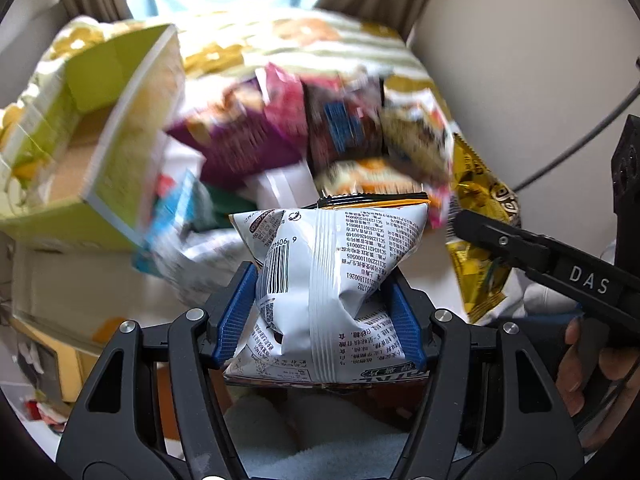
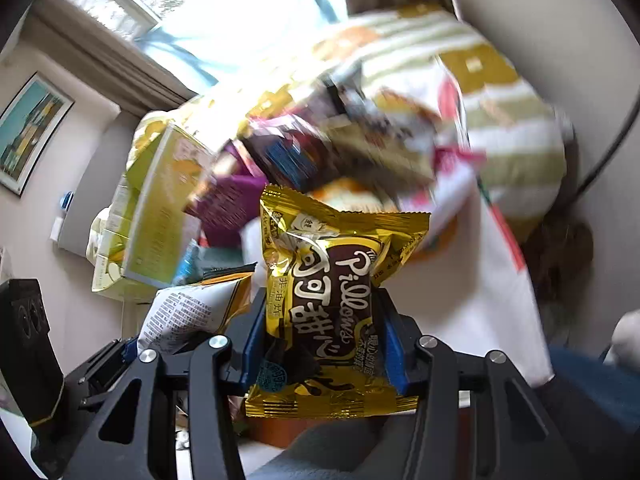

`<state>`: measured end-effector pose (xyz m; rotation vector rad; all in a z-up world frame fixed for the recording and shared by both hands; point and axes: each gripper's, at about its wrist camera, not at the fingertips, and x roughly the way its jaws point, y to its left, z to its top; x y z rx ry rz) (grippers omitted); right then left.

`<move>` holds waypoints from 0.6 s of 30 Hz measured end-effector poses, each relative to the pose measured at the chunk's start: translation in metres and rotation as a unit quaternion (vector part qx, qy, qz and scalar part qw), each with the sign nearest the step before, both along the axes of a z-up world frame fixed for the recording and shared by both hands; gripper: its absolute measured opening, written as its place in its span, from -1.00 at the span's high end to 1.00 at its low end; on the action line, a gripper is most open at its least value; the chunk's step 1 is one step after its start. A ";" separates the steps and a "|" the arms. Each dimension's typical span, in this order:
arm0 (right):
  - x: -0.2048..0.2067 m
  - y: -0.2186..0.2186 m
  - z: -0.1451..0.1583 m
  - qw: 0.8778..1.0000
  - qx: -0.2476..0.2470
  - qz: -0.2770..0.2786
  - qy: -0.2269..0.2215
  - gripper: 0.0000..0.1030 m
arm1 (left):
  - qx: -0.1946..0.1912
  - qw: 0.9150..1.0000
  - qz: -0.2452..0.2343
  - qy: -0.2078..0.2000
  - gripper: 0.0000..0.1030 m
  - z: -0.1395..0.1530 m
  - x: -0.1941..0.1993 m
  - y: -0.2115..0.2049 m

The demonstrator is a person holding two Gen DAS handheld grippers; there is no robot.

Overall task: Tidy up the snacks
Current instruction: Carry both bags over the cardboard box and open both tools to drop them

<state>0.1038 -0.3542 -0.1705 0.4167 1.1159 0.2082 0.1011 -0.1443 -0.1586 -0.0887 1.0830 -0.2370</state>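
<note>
Both grippers are gripping a packet each, two held in total. Left gripper [image 1: 320, 300] is squeezing one white snack bag [image 1: 332, 284] between its blue pads [image 1: 236, 312], printed back and barcode facing the camera, bag crumpled at the pinch. Right gripper [image 2: 324, 340] is clamping one gold Pillows packet [image 2: 336, 304] upright between its blue pads [image 2: 256, 340], the top seal sticking up above the fingers. In the right wrist view the white bag is showing just to the left of the gold one.

Biggest thing behind them is the striped cloth [image 1: 320, 44] covering the surface. One open green cardboard box [image 1: 108, 120] is sitting on its left side. A blurry pile of snack packets [image 1: 304, 132] is lying beside the box; I'm making out a purple one, a pink one and a dark one with a blue patch, but can't count the rest.
</note>
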 end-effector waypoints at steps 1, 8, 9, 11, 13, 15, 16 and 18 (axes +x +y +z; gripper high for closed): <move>0.003 0.005 0.008 1.000 -0.005 0.003 -0.009 0.11 | 0.002 1.000 0.005 -0.009 -0.17 0.007 0.002 0.007; 0.031 0.059 0.055 0.997 -0.017 0.034 -0.071 0.11 | 0.008 0.996 0.046 -0.077 -0.17 0.052 0.025 0.077; 0.034 0.069 0.061 0.996 -0.014 0.039 -0.078 0.11 | 0.010 0.995 0.049 -0.081 -0.17 0.056 0.028 0.085; 0.041 0.094 0.071 0.994 -0.018 0.055 -0.092 0.11 | 0.019 0.993 0.062 -0.098 -0.17 0.070 0.037 0.119; 0.048 0.118 0.079 0.992 -0.022 0.070 -0.103 0.11 | 0.024 0.992 0.068 -0.105 -0.18 0.076 0.045 0.143; 0.059 0.146 0.083 0.990 -0.020 0.084 -0.112 0.11 | 0.040 0.990 0.075 -0.108 -0.18 0.081 0.060 0.177; 0.064 0.160 0.083 0.989 -0.019 0.089 -0.115 0.11 | 0.044 0.990 0.077 -0.108 -0.18 0.080 0.066 0.186; 0.076 0.187 0.081 0.988 -0.020 0.095 -0.118 0.11 | 0.054 0.990 0.078 -0.103 -0.18 0.077 0.082 0.215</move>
